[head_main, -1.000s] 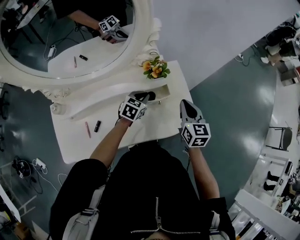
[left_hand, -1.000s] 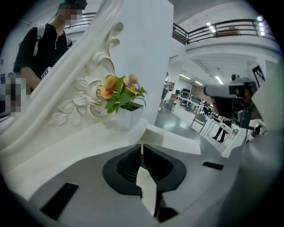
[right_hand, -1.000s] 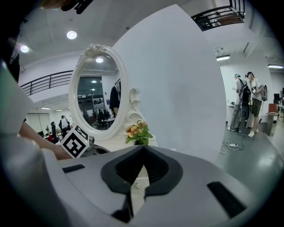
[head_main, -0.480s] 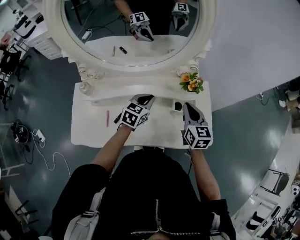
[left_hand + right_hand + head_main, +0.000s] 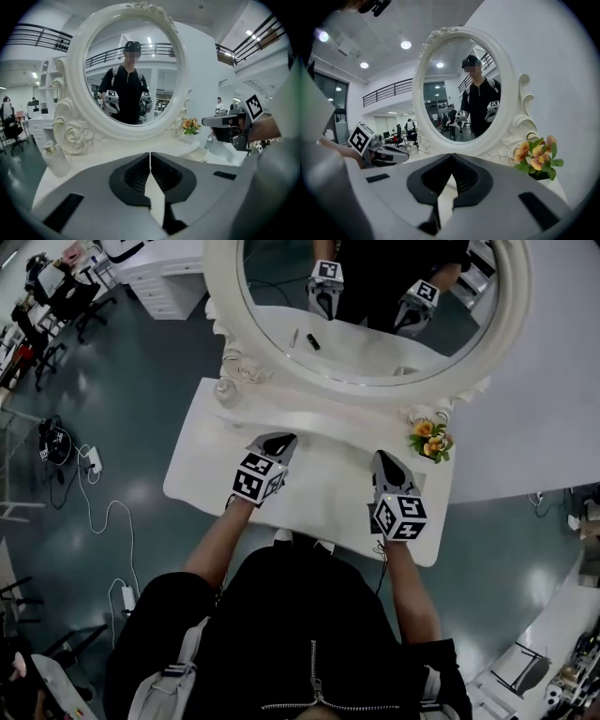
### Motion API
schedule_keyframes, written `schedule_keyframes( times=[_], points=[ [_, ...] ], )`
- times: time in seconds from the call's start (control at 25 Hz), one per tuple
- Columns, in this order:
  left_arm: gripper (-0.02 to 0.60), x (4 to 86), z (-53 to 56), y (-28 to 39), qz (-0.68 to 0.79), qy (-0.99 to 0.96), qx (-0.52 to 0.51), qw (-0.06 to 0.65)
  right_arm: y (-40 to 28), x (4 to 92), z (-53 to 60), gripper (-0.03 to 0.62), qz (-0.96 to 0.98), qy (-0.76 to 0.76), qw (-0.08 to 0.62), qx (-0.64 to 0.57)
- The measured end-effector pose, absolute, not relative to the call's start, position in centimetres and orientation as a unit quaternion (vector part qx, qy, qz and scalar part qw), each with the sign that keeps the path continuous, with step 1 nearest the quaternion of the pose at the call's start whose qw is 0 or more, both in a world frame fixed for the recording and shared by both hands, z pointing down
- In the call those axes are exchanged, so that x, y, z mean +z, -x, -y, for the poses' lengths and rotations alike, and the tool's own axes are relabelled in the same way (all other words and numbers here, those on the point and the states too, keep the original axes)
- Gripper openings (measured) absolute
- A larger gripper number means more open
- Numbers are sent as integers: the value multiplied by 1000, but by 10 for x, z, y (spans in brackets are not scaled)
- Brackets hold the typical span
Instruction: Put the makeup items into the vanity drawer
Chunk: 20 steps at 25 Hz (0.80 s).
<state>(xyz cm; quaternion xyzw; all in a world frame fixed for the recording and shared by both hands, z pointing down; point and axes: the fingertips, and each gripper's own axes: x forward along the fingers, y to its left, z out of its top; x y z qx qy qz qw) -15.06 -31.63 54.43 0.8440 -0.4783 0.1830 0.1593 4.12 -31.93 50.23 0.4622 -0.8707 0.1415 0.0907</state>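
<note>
My left gripper (image 5: 279,442) hovers shut and empty over the white vanity top (image 5: 323,488), its jaw tips touching in the left gripper view (image 5: 150,157). My right gripper (image 5: 385,461) hangs beside it to the right, also shut with nothing in it (image 5: 451,159). A black lipstick (image 5: 313,341) and a pink pencil (image 5: 294,337) show only as reflections in the oval mirror (image 5: 375,306); on the table itself I cannot see them. A small open white drawer (image 5: 206,153) sits on the shelf under the mirror, towards the right.
Orange flowers (image 5: 429,439) stand at the vanity's back right corner, and a clear bottle (image 5: 226,390) at the back left. The carved mirror frame (image 5: 70,136) rises just behind the shelf. Cables and a power strip (image 5: 94,460) lie on the floor to the left.
The head view has swung, so the vanity now sits centred and square. Both grippers stay shut over the tabletop. The pencil and lipstick seen left of the left gripper no longer show on the table.
</note>
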Motion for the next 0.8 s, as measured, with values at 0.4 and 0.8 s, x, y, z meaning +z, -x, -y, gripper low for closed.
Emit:
schedule_keyframes(
  times=[0.4, 0.8],
  points=[
    [26, 559, 295, 196, 494, -828, 212, 162, -9, 506, 315, 6, 882, -438, 94, 144],
    [52, 629, 264, 207, 464, -813, 293, 196, -9, 527, 293, 6, 876, -436, 120, 167]
  ],
)
